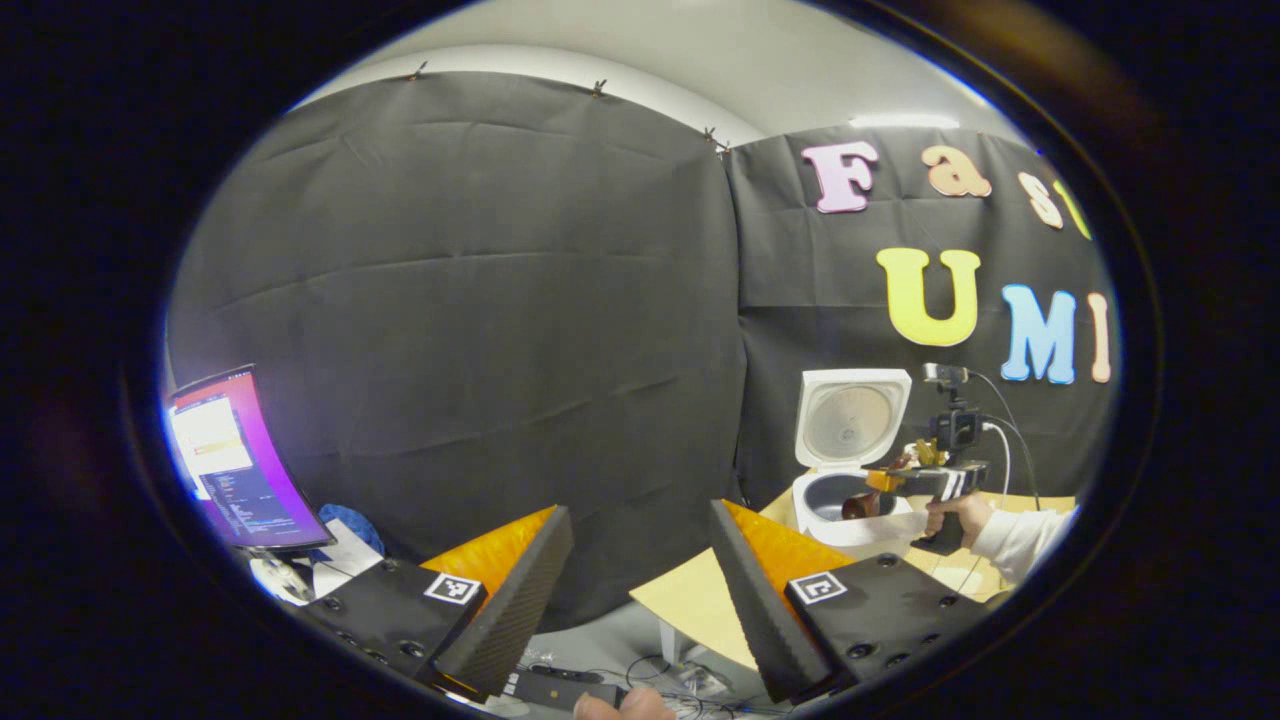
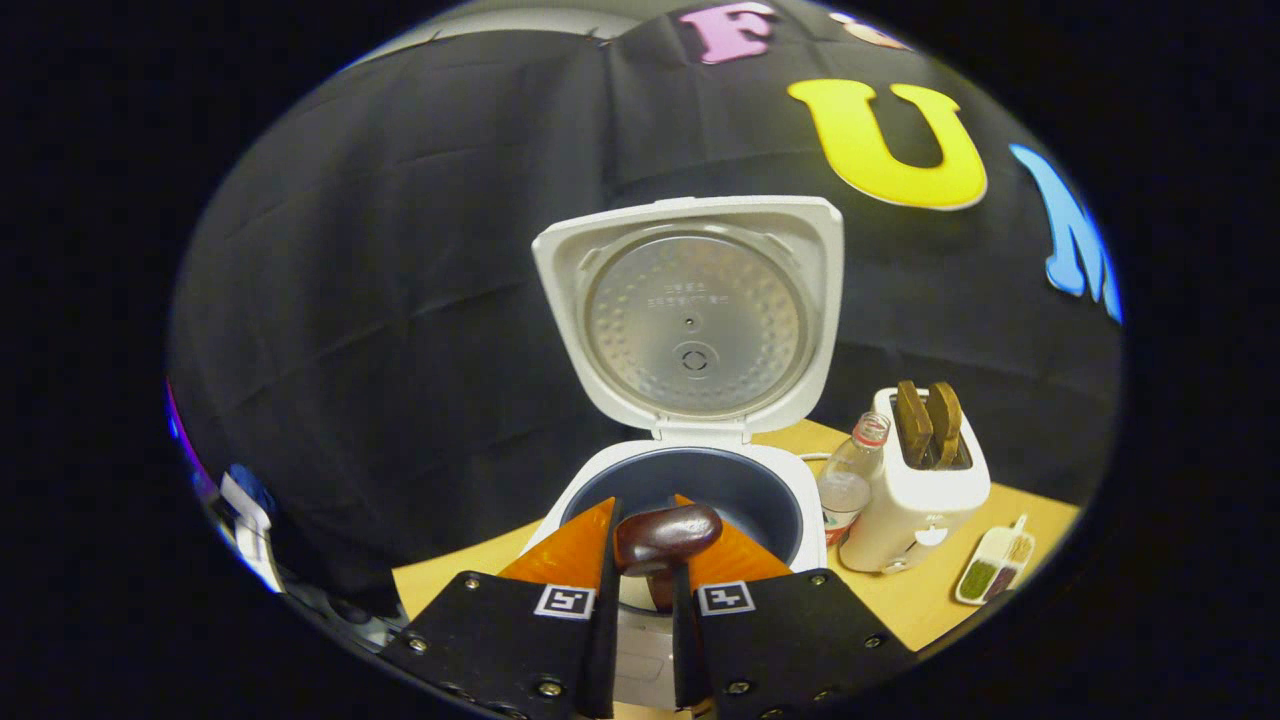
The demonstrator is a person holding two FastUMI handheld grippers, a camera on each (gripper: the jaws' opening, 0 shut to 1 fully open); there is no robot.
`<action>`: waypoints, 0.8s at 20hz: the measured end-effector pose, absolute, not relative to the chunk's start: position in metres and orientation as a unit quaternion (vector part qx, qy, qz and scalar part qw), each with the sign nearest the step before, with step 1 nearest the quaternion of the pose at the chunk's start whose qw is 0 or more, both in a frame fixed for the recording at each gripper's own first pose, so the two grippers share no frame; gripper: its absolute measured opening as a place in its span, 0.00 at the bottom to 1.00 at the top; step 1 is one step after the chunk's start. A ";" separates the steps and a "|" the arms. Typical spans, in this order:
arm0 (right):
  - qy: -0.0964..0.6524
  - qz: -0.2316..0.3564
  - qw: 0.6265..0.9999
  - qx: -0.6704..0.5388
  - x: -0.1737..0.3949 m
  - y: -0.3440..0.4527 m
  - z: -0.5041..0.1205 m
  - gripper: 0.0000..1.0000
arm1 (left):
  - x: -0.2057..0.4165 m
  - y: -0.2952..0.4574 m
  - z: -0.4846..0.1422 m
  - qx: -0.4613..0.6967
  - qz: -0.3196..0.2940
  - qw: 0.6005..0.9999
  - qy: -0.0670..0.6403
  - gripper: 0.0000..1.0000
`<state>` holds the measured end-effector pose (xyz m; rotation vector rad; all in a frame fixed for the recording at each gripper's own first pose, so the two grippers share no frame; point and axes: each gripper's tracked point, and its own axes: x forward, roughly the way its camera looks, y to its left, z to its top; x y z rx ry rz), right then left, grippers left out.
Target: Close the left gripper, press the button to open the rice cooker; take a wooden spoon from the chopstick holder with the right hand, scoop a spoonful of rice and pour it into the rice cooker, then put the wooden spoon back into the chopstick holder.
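Over the open rice cooker, right gripper clamping wooden spoon, handle hidden, left gripper wide apart, empty.

White rice cooker with dimpled silver inner lid; dark brown wooden spoon; white toaster.

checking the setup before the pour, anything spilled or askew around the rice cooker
Nothing stands out. The rice cooker sits level with its lid fully up, the right tongs hold the wooden spoon over the pot, and the bottle and toaster stand upright. No spilled rice shows on the table.
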<state>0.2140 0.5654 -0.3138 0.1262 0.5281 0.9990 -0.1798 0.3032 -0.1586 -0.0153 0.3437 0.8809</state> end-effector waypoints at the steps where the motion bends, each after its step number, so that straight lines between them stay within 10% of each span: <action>1: 0.272 0.465 0.838 0.092 0.220 0.563 -0.314 0.23 | -0.180 0.303 -0.158 -0.008 0.426 0.890 0.163 0.92; 16: 0.274 0.327 0.867 0.259 0.247 0.364 -0.234 0.23 | -0.218 0.286 -0.146 -0.040 0.346 0.932 0.096 0.93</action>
